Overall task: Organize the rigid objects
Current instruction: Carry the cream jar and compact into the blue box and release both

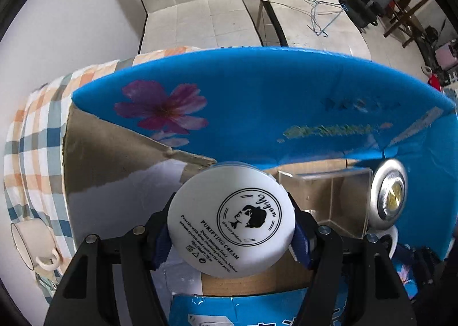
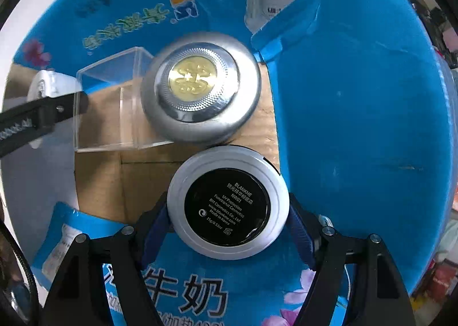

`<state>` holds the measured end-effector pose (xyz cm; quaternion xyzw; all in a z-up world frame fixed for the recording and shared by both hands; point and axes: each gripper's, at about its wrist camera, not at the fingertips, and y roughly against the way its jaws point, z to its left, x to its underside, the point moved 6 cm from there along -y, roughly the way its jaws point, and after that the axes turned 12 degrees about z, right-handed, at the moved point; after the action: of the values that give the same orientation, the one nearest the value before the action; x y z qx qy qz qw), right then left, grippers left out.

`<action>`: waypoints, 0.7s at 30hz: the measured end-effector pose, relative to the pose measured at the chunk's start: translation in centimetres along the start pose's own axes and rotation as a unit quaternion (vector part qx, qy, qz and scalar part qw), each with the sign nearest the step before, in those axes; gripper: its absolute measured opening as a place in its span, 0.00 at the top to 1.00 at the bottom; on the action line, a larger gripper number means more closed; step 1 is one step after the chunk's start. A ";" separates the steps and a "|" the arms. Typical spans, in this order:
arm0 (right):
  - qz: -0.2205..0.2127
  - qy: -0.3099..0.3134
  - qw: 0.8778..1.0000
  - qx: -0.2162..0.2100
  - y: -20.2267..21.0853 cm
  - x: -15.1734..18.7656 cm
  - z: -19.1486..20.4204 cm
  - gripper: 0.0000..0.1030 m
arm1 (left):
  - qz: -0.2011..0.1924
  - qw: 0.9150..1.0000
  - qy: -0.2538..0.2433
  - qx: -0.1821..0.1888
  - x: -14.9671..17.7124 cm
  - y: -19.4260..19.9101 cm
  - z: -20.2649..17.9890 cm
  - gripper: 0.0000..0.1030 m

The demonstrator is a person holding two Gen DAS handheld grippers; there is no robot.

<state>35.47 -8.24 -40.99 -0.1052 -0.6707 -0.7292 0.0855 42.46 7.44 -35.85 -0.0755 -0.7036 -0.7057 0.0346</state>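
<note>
My left gripper is shut on a white round cream jar with a printed label and holds it over the open blue cardboard box. My right gripper is shut on a silver compact with a black label and holds it inside the same box. A silver round case with a gold centre lies on the box floor just ahead of the compact; it also shows in the left wrist view. A clear plastic cube stands beside it. The left gripper's finger shows at the left edge.
The box stands on a checked cloth. A white mug lies on the cloth left of the box. Two white padded chairs stand behind the table, with wire hangers on one. The box flaps rise around the right gripper.
</note>
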 end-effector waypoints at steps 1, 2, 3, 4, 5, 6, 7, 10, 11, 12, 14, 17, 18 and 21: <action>0.001 0.003 1.000 0.003 -0.1 -0.1 0.1 0.24 | 0.006 1.000 0.002 0.006 0.0 -0.1 0.1 0.36; 0.002 0.003 1.000 0.005 -0.3 -0.1 0.1 0.24 | 0.008 1.000 0.003 0.010 -0.1 -0.1 0.1 0.36; 0.003 0.002 1.000 0.005 -0.4 0.1 0.1 0.24 | 0.008 1.000 0.005 0.012 -0.1 -0.1 0.1 0.36; 0.007 -0.001 1.000 0.004 -0.5 0.1 0.1 0.24 | 0.008 1.000 0.007 0.014 -0.1 -0.1 0.2 0.36; 0.012 -0.003 1.000 0.002 -0.6 0.0 0.1 0.24 | 0.008 1.000 0.008 0.015 -0.1 -0.1 0.2 0.36; 0.017 -0.004 1.000 0.001 -0.8 0.0 0.1 0.24 | 0.009 1.000 0.010 0.017 -0.1 -0.2 0.2 0.36; 0.019 -0.004 1.000 0.001 -0.8 0.0 0.0 0.24 | 0.012 1.000 0.011 0.017 -0.1 -0.2 0.3 0.36; 0.028 -0.002 1.000 0.003 -1.0 -0.2 0.1 0.22 | 0.021 1.000 0.011 0.010 0.0 -0.5 0.2 0.36; 0.030 0.000 1.000 0.002 -1.0 -0.3 0.4 0.20 | 0.023 1.000 0.014 0.012 0.1 -0.5 0.3 0.36; 0.030 0.002 1.000 0.002 -1.1 -0.3 0.5 0.19 | 0.024 1.000 0.014 0.013 0.1 -0.5 0.3 0.36; 0.031 0.004 0.999 0.006 -1.0 -0.3 0.3 0.18 | 0.025 0.999 0.016 0.013 0.1 -0.5 0.3 0.36; 0.033 0.008 0.999 0.010 -1.1 -0.1 0.2 0.17 | 0.029 0.999 0.012 0.006 -0.1 -0.5 0.0 0.33; 0.033 0.008 0.999 0.011 -1.0 -0.1 0.2 0.15 | 0.028 1.000 0.012 0.007 0.0 -0.5 0.0 0.32; 0.032 0.006 0.999 0.008 -1.2 0.9 1.2 0.09 | 0.027 1.000 0.011 0.004 0.1 -0.3 -0.1 0.29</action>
<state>34.37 -6.88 -41.81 -0.1215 -0.6725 -0.7211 0.1139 42.28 7.31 -36.13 -0.0863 -0.7034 -0.7028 0.0620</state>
